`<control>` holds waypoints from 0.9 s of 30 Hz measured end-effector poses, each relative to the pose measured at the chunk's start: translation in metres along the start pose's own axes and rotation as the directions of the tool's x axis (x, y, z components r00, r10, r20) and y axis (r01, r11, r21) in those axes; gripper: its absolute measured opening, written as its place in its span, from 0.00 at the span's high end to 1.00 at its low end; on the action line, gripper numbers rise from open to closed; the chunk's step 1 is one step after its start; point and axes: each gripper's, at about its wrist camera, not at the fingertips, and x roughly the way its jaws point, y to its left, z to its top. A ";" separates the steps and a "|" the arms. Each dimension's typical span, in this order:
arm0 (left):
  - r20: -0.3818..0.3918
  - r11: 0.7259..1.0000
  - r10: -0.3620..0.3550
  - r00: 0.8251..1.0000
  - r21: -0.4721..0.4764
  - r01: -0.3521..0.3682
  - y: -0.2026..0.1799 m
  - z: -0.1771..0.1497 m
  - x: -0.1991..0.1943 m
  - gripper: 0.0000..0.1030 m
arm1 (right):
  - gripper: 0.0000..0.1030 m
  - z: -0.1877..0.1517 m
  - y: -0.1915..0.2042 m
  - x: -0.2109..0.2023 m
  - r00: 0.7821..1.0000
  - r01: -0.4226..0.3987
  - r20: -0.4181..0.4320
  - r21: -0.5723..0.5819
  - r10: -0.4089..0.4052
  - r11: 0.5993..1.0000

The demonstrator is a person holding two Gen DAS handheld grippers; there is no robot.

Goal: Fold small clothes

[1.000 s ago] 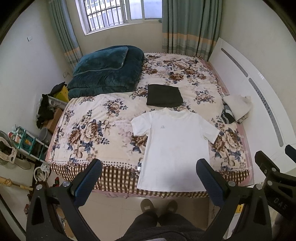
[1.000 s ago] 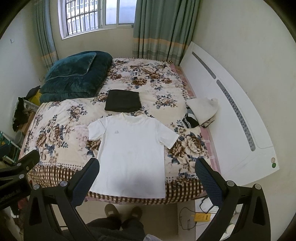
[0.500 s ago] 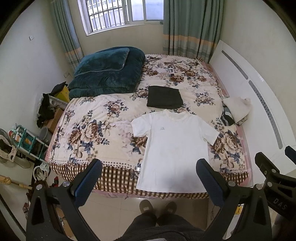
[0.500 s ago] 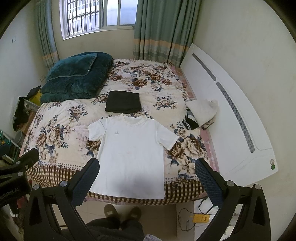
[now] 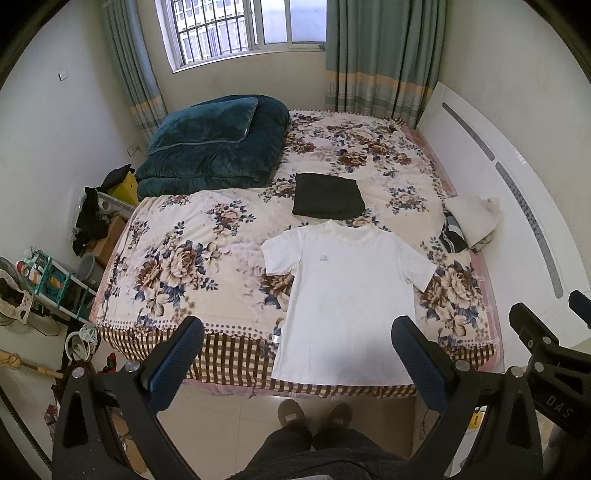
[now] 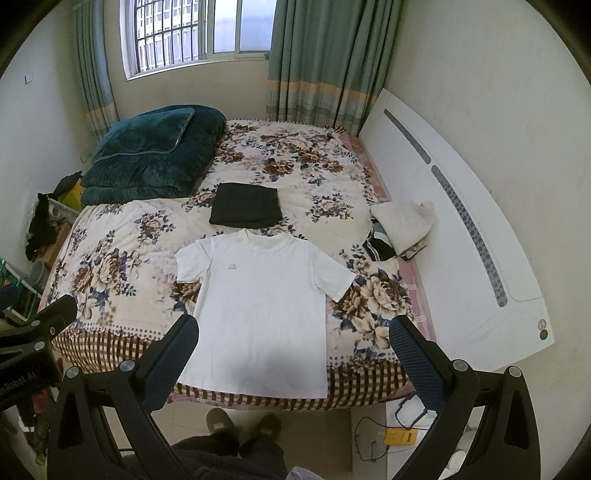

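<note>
Bed (image 5: 207, 258) fills the middle of both views, covered by a floral spread with a checked border along the near edge. White headboard (image 5: 517, 192) runs along its 3 o'clock side.

Dark teal quilt (image 5: 214, 147), folded in a thick stack, sits at the bed's 11 o'clock corner, under the window (image 5: 243, 29).

White T-shirt (image 5: 347, 291) lies flat and face up on the near part of the bed, sleeves spread, collar toward 12 o'clock, hem at the bed's near edge; a small grey logo on the chest. In the right wrist view it (image 6: 262, 306) lies dead centre between the fingers.

Folded black garment (image 5: 327, 201) lies just beyond the collar at 12 o'clock, close to the shirt; touching or not, cannot tell.

Small pile of clothes (image 5: 469, 225), pale piece over a dark striped one, at the shirt's 2 o'clock, against the headboard side.

Left gripper (image 5: 295, 362) is held above the floor before the bed's near edge, fingers spread wide, grasping nothing. Right gripper (image 6: 295, 362) is likewise, fingers released and empty. Both are well apart from the shirt.

Slippered feet (image 5: 314, 411) on the tile at 6 o'clock.
</note>
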 end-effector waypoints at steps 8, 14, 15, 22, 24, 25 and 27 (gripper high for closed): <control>0.000 1.000 -0.004 1.000 -0.003 0.004 -0.004 0.007 -0.003 0.00 | 0.00 0.004 -0.001 -0.003 1.000 0.001 0.001 0.000 -0.001 1.000; 0.003 1.000 -0.002 1.000 -0.004 0.002 -0.005 0.004 -0.003 0.00 | 0.00 0.001 0.000 -0.002 1.000 0.002 0.001 -0.003 -0.002 1.000; 0.003 1.000 -0.004 1.000 -0.004 0.004 -0.003 0.002 -0.002 0.00 | 0.00 0.001 0.000 -0.003 1.000 0.001 0.000 -0.002 -0.001 1.000; 0.024 1.000 0.015 1.000 -0.004 -0.015 -0.007 0.031 0.020 0.00 | 0.00 0.012 -0.004 0.028 0.999 0.019 -0.041 0.031 -0.018 0.999; 0.039 0.999 0.033 0.999 -0.008 -0.033 -0.002 0.037 0.040 0.00 | 0.00 0.010 -0.006 0.056 0.998 0.031 -0.064 0.061 -0.027 0.998; 0.048 0.999 0.044 0.998 -0.011 -0.044 0.001 0.040 0.054 0.00 | 0.00 0.010 -0.009 0.070 0.996 0.040 -0.080 0.078 -0.034 0.996; 0.048 0.998 0.060 0.997 -0.017 -0.059 0.005 0.044 0.091 0.00 | 0.00 0.010 -0.019 0.105 0.993 0.062 -0.105 0.115 -0.050 0.991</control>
